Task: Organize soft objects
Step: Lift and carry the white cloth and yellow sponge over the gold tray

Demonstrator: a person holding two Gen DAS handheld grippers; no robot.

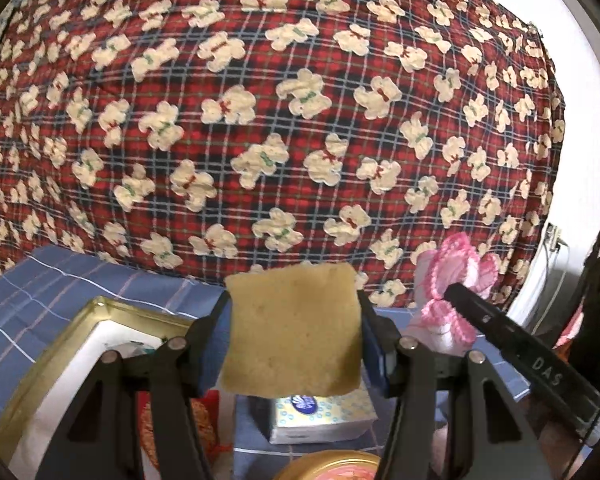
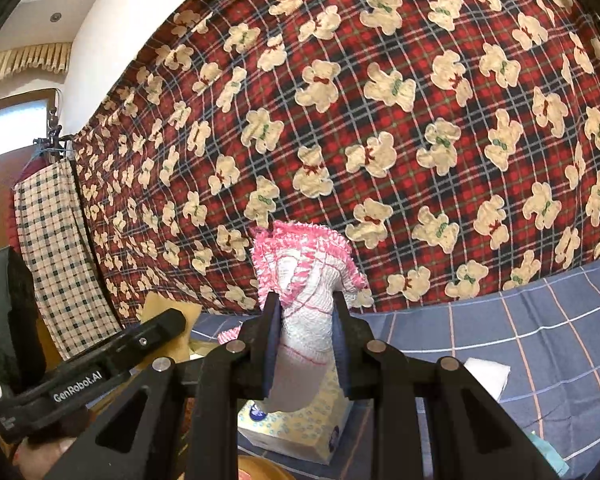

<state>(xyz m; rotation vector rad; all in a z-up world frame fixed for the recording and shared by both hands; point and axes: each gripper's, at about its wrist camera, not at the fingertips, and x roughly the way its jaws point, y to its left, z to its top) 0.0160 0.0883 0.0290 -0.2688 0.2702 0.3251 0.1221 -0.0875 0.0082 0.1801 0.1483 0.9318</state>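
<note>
We hold two soft things aloft at once. The left hand-held gripper [image 1: 294, 330] is clamped on a tan sponge square [image 1: 294, 328], its pads pressing the sponge's two side edges so that it stands upright above the tissue box [image 1: 320, 416]. The right hand-held gripper [image 2: 306, 336] is squeezed tight on the narrow waist of a pink-and-white knitted cloth [image 2: 306, 280], whose frilled top fans out above the fingers; in the left wrist view it hangs just to the right of the sponge.

Both things are off the blue checked bed cover [image 2: 520, 320], with the red bear-print blanket [image 1: 300, 120] hanging far behind. A gold-rimmed tin [image 1: 100, 312] sits near left and looks a likely place for the sponge, though we cannot be sure.

To do this well, we judge that we should settle one hand at a time, keeping the two grippers from crossing, since they are close. We lower each thing until it rests before parting the fingers. The sponge is gripped only at its edges, so a twist could slip it free.
</note>
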